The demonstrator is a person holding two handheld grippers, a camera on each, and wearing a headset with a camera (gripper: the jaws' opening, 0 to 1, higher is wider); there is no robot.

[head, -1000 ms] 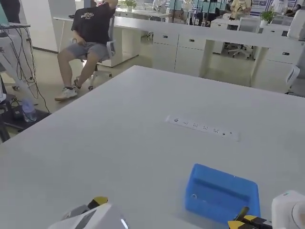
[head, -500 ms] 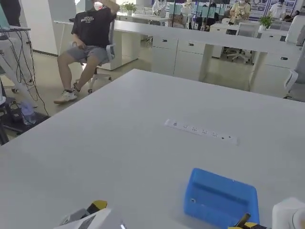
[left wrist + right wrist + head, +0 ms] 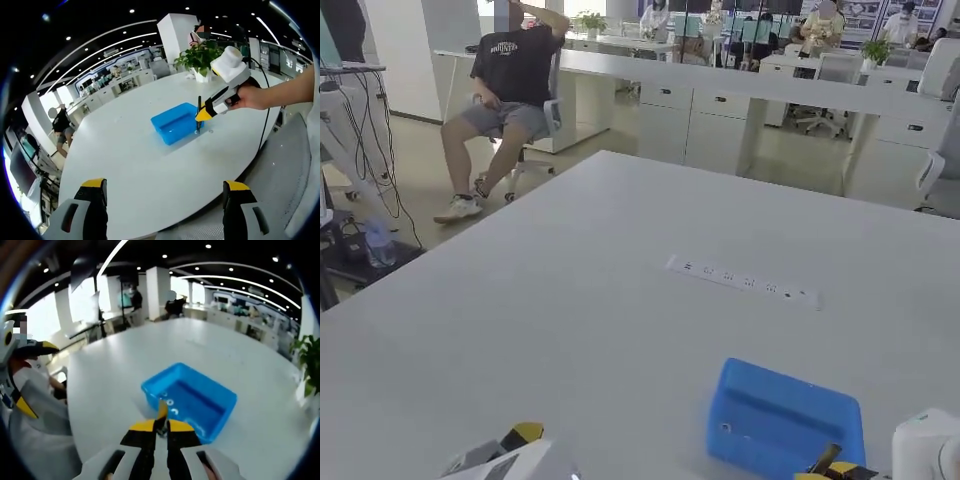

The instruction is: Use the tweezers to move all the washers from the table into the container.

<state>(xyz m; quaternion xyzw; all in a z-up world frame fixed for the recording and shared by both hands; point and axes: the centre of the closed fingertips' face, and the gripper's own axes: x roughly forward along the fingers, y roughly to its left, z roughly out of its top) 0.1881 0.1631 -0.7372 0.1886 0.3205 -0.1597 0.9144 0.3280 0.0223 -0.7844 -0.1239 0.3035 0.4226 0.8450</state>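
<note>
From where I stand, the right gripper (image 3: pixel 159 427) is the nearer one. Its jaws are pinched on the tweezers (image 3: pixel 161 411), which point tips-first at the near wall of the blue container (image 3: pixel 210 405). What look like washers (image 3: pixel 170 406) lie just inside. The left gripper (image 3: pixel 162 186) hangs back, jaws wide and empty. I can't pick out any washer on the desk (image 3: pixel 125 160), nor any readable writing.

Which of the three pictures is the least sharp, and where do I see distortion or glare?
Right gripper view: the softest; the container and the tweezers are blurred, and bright glare washes out the left side. Left gripper view: sharper, but the fisheye bends the table edge into a curve. Head view: even light, faint shadows, straight lines.
</note>
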